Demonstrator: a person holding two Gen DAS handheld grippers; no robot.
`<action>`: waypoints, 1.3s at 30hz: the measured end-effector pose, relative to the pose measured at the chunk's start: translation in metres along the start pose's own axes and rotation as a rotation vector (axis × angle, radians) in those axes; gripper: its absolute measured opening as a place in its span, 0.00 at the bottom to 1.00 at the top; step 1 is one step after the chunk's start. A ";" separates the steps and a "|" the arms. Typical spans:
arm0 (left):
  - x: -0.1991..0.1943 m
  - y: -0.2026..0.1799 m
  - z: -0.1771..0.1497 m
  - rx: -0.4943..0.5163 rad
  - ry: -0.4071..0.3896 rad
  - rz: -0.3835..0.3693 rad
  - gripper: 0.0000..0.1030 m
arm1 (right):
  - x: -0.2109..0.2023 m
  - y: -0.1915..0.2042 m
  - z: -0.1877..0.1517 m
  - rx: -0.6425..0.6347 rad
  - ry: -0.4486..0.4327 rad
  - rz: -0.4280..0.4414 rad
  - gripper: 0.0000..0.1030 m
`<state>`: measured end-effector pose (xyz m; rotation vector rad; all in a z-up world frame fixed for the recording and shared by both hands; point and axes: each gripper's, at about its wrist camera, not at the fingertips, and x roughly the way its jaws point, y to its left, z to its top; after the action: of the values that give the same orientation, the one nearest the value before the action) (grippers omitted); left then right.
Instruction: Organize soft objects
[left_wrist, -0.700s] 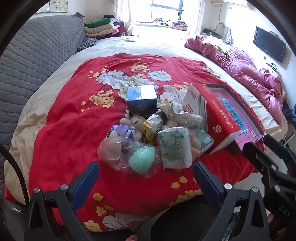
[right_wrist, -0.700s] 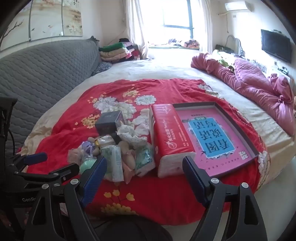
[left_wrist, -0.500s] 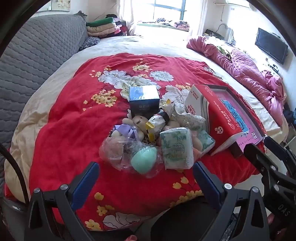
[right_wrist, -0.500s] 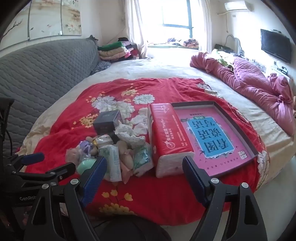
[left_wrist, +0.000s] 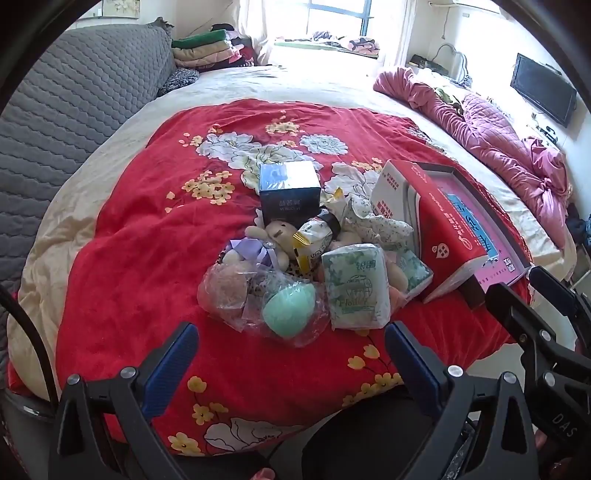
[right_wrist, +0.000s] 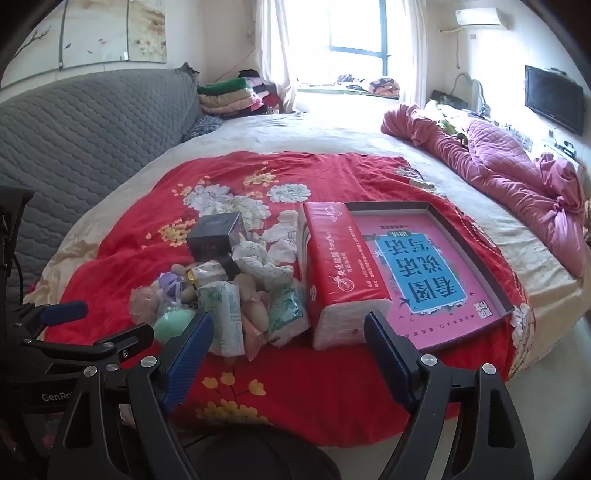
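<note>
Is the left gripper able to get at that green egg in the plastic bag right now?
Probably yes. The left gripper is open and nothing lies between it and the green egg, at the pile's near edge. The clear bag covers the egg.

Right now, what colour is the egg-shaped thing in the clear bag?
Mint green egg; clearest in the left wrist view.

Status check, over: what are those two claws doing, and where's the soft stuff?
Left gripper open, empty. Right gripper open, empty. Soft pile untouched on the red blanket. Red tissue pack lies beside the pile, against the pink tray.
</note>
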<state>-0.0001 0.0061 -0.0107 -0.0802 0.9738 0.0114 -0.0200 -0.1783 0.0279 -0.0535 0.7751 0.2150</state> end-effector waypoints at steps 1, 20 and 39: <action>0.000 -0.001 0.000 -0.001 0.002 0.001 0.98 | 0.000 0.001 0.001 -0.001 0.002 -0.002 0.82; -0.002 -0.002 0.000 -0.001 -0.001 0.005 0.98 | -0.003 -0.001 0.002 0.014 -0.010 -0.017 0.82; -0.003 -0.004 -0.003 0.014 0.004 0.006 0.98 | -0.003 -0.004 0.000 0.030 -0.001 -0.033 0.82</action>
<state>-0.0038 0.0019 -0.0095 -0.0646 0.9777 0.0106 -0.0208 -0.1828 0.0298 -0.0377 0.7760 0.1724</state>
